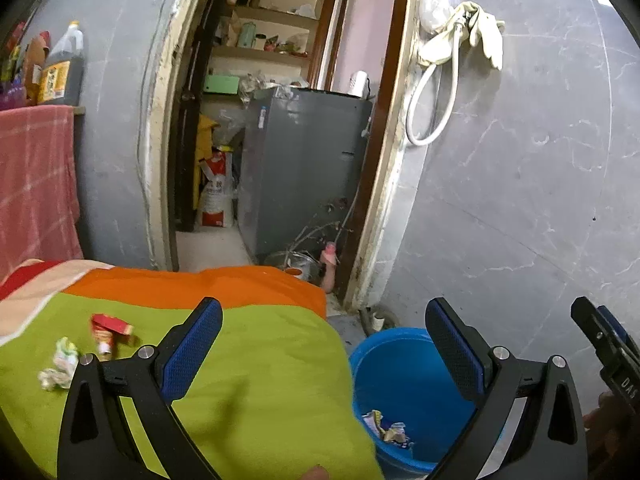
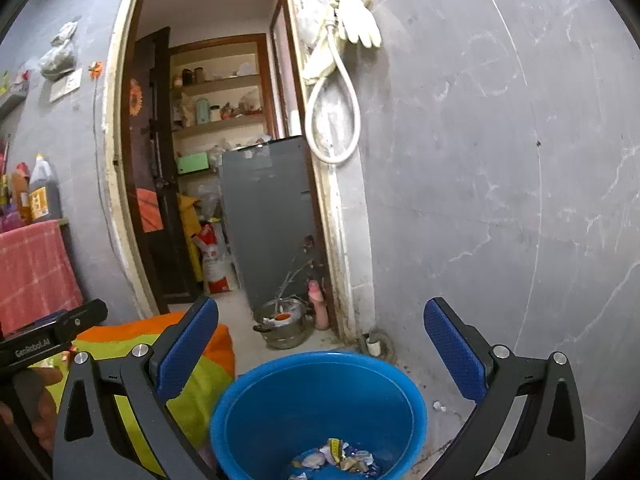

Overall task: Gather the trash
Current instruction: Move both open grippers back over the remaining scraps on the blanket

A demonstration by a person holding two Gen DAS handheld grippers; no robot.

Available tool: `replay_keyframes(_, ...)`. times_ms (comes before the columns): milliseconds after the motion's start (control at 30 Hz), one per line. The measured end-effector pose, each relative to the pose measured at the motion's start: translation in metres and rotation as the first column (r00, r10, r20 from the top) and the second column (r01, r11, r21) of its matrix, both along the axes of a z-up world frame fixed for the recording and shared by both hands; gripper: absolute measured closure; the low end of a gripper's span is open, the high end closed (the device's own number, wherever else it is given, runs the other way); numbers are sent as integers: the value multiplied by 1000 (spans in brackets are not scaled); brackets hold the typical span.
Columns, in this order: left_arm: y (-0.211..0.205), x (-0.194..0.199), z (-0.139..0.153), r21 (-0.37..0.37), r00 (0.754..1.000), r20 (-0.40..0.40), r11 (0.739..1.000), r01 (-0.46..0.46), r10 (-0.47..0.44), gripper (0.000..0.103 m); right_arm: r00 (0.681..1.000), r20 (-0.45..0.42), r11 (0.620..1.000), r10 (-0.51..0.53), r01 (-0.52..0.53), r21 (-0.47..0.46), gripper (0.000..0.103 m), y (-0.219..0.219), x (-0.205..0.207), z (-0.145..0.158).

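Crumpled wrappers (image 2: pixel 340 458) lie at the bottom of the blue bucket (image 2: pixel 256 392) on the floor, just right of the bed's green and orange blanket (image 1: pixel 248 360). More trash, a red packet (image 1: pixel 110 326) and white crumpled paper (image 1: pixel 60 364), sits on the blanket's left part. The left claw (image 1: pixel 324 344) and the right claw (image 2: pixel 322 344) both gape wide, empty, above the bucket.
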State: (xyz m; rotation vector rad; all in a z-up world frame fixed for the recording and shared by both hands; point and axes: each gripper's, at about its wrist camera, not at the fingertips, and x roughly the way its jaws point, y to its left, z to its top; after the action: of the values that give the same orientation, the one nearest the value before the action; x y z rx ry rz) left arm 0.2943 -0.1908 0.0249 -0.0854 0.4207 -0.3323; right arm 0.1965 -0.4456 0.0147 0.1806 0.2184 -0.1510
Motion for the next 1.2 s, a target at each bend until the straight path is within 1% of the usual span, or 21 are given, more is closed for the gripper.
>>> replay_keyframes(200, 20, -14, 11, 17, 999, 24, 1000, -25, 25, 3, 1000, -2, 1000, 15, -15, -2, 0, 14, -8, 10)
replay_keyframes(300, 30, -21, 12, 25, 999, 23, 999, -38, 38, 3, 999, -10, 999, 38, -37, 11, 0, 24, -11, 11)
replay_keyframes(533, 67, -42, 11, 59, 996, 15, 994, -88, 87, 3, 994, -18, 994, 108, -108, 15, 0, 62, -15, 19)
replay_keyframes(700, 101, -55, 10, 62, 990, -1, 988, -140, 140, 3, 986, -18, 986, 165, -165, 16, 0, 93, -15, 22)
replay_keyframes(967, 161, -75, 2, 97, 971, -22, 967, -236, 239, 3, 961, -21, 961, 275, -275, 10, 0, 141, -11, 19)
replay_keyframes(1200, 199, -83, -14, 114, 958, -84, 958, -263, 273, 3, 932, -70, 935, 355, -355, 9, 0, 180, -1, 11)
